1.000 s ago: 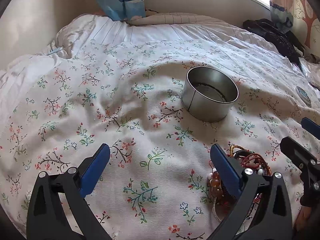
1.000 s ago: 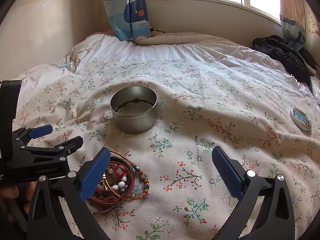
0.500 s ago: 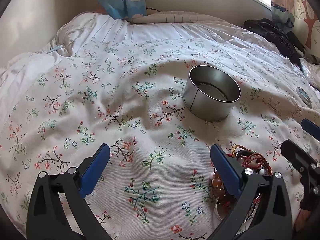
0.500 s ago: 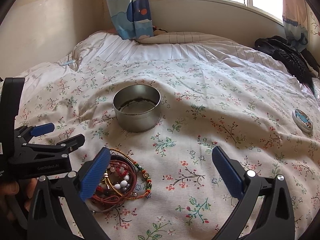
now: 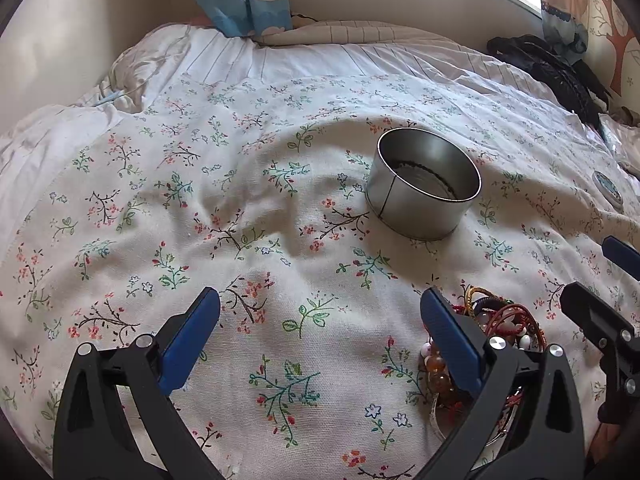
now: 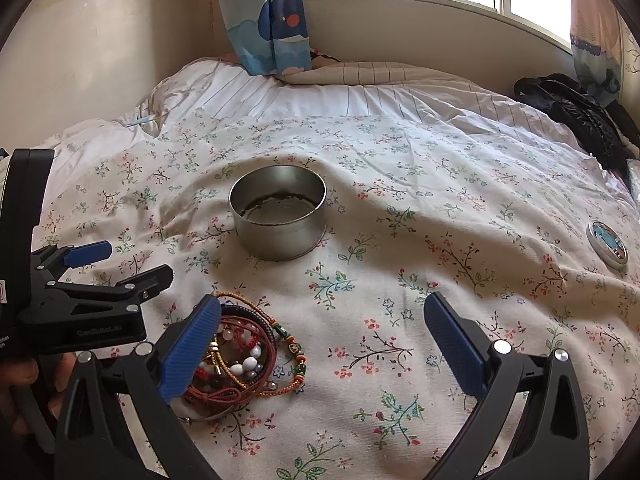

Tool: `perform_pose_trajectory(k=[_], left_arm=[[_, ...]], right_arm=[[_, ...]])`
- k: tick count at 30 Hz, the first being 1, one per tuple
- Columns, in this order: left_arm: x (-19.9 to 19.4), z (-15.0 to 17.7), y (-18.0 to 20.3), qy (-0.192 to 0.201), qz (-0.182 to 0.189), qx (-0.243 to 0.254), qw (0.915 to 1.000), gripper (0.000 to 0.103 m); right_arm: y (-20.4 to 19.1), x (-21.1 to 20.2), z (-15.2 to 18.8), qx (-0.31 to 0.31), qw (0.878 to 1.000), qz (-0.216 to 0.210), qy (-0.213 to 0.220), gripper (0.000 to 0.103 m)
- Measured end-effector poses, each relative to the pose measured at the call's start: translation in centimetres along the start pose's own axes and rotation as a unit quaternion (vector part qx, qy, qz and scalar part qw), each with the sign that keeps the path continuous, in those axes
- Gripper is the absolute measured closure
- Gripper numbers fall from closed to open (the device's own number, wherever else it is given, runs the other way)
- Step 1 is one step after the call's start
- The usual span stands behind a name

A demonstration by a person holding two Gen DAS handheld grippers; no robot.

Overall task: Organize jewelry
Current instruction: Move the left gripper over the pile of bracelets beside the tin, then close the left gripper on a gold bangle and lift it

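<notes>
Near the cams: the left gripper (image 5: 320, 332) has its blue pads wide apart w/ nothing between them, just flowery bed cover (image 5: 280, 208). Its right pad sits right next to the pile of bracelets (image 5: 504, 320). The right gripper (image 6: 322, 336) is wide apart too, holding nothing; its left pad is over the edge of that same pile (image 6: 248, 352). The pile is a tangle of red cords, gold chains, white & orange beads, lying flat on the cover between the 2 grippers.

A bit farther: a round silver tin (image 6: 278, 216) stands upright, open on top, apart from the pile. Something dark runs round the inside; can't tell what.

Off to the right: a small round lid (image 6: 607, 245) w/ a blue picture.

Far back: white sheet, striped pillow (image 6: 380, 74), whale curtain (image 6: 268, 20), black bag (image 6: 576, 108), window.
</notes>
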State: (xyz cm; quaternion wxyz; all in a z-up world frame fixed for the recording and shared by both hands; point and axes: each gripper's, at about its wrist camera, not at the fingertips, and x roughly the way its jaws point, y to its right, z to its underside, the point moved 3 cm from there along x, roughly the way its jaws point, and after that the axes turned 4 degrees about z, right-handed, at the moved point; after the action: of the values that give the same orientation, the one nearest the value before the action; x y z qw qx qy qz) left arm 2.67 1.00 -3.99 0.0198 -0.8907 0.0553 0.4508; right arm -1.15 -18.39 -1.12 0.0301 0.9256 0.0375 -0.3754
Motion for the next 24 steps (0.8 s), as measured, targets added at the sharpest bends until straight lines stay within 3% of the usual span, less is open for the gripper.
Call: perform_pose_trajectory(k=[3,8,13,16,20,24], left_arm=[[0.3,0.3,0.0,-0.018,0.004,0.002,0.9998,0.006],[-0.1,0.8,1.1,-0.070,0.058,0.018,0.9957,0.006],[-0.3,1.2,4.0,-0.039,0.083,0.089,0.9918,0.008],[0.0,1.4,5.8,-0.033,0.090,0.126,0.9874,0.016],[-0.3,0.5,7.2,-0.016,0.144,0.104,0.9839,0.018],[0.8,-1.0,7.1,-0.014,0.155,0.085,0.9842,0.018]], right_arm=[[0.8,0.2,0.1,0.011,1.000,0.007,-0.013,0.005],[3.0,0.3,0.2,0.048,0.998,0.038,-0.019,0.005],[5.1,0.4,0.4,0.092,0.995,0.042,-0.021,0.005],[5.4,0.5,0.6,0.101,0.994,0.037,-0.023,0.005],[5.8,0.9,0.7,0.113,0.993,0.027,-0.027,0.005],[6.6,0.8,0.8,0.132,0.991,0.024,-0.028,0.005]])
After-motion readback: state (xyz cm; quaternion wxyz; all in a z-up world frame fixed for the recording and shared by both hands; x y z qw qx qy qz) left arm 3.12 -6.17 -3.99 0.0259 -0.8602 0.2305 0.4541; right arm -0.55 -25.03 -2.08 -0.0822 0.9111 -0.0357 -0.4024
